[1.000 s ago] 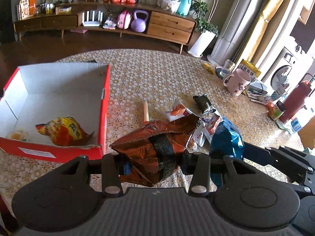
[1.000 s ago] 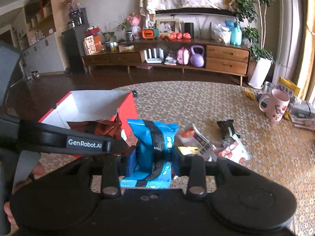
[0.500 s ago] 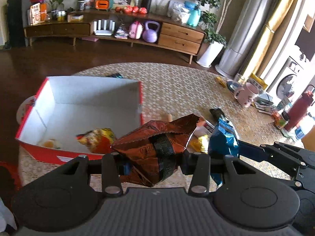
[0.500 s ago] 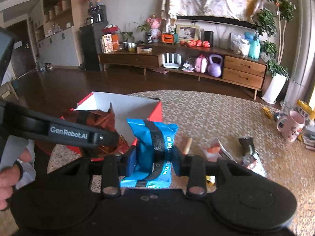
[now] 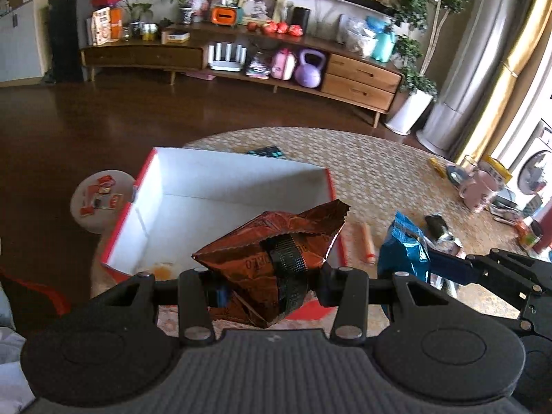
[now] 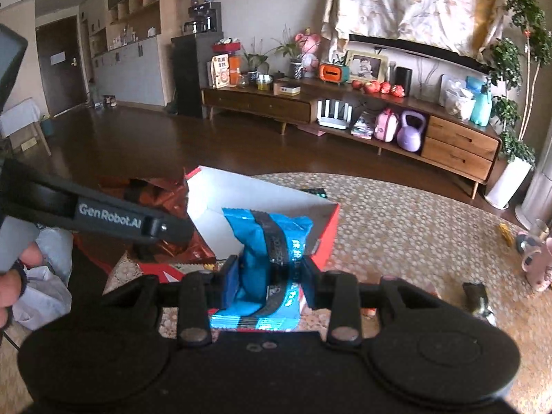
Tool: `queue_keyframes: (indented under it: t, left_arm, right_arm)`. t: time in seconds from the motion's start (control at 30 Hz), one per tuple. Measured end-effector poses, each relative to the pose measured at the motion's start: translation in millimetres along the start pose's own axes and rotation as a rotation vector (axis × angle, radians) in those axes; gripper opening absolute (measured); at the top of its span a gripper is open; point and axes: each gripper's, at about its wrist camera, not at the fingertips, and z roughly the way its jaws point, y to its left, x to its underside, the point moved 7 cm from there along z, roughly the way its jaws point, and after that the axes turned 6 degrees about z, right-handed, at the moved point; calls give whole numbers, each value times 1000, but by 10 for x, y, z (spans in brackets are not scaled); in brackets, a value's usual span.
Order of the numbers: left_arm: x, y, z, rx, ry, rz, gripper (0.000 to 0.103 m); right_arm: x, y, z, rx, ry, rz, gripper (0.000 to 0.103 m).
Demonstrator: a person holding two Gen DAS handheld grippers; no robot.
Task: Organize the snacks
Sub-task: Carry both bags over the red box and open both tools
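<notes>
Both cameras ride just behind their tools and look forward and down along the fingers. The left wrist view sits close above the red box (image 5: 238, 186), facing across the round worktop (image 5: 379, 172) toward the long sideboard (image 5: 241, 51) on the far wall; the right tool (image 5: 407, 258) enters at its right edge. The right wrist view looks the same way from slightly further right, with the left tool (image 6: 151, 227) crossing its left side. The 2 views share the box, worktop, sideboard and pink mug (image 6: 538, 265).

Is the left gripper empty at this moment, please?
No, the left gripper is shut on a brown snack bag above the red box.
</notes>
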Motion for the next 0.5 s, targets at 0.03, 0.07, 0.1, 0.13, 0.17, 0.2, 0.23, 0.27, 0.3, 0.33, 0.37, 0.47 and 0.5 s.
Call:
queue_keyframes:
  t: [0.03,0.07,0.1,0.13,0.17,0.2,0.23,0.27,0.3,0.33,0.37,0.47,0.5]
  left_arm:
    - [-11,61,16,-11,-2,-4,44]
    - [-17,114,31,-20,-1,-7,44]
    - [-26,175,55,-28,2,-11,44]
    - [-36,218,81,-35,5,-12,44]
    - [-43,277,105,-46,8,-14,44]
    - [-55,331,128,-57,10,-13,44]
    - [-63,366,154,-67,13,-11,44]
    - [-79,399,189,-77,16,-10,44]
    - [-92,446,221,-88,20,-10,44]
    - [-107,489,260,-96,26,-8,44]
    - [-114,518,298,-103,30,-4,44]
    - [-152,617,430,-128,45,3,44]
    - [-160,643,482,-132,50,3,44]
  right_arm:
    - [-5,17,48,1,4,-3,36]
    - [-7,38,95,2,10,-5,36]
    - [-8,53,138,2,16,-7,36]
    - [-11,66,190,5,22,-10,36]
    - [-11,71,231,9,27,-13,36]
    - [-6,86,273,11,31,-14,36]
    - [-10,93,320,13,37,-16,36]
    - [-9,101,365,15,42,-19,36]
    - [-13,100,407,19,47,-21,36]
    - [-22,99,459,25,52,-23,36]
    - [-26,105,504,27,57,-24,36]
    - [-65,104,657,36,66,-23,36]
    - [-79,102,711,35,68,-25,36]
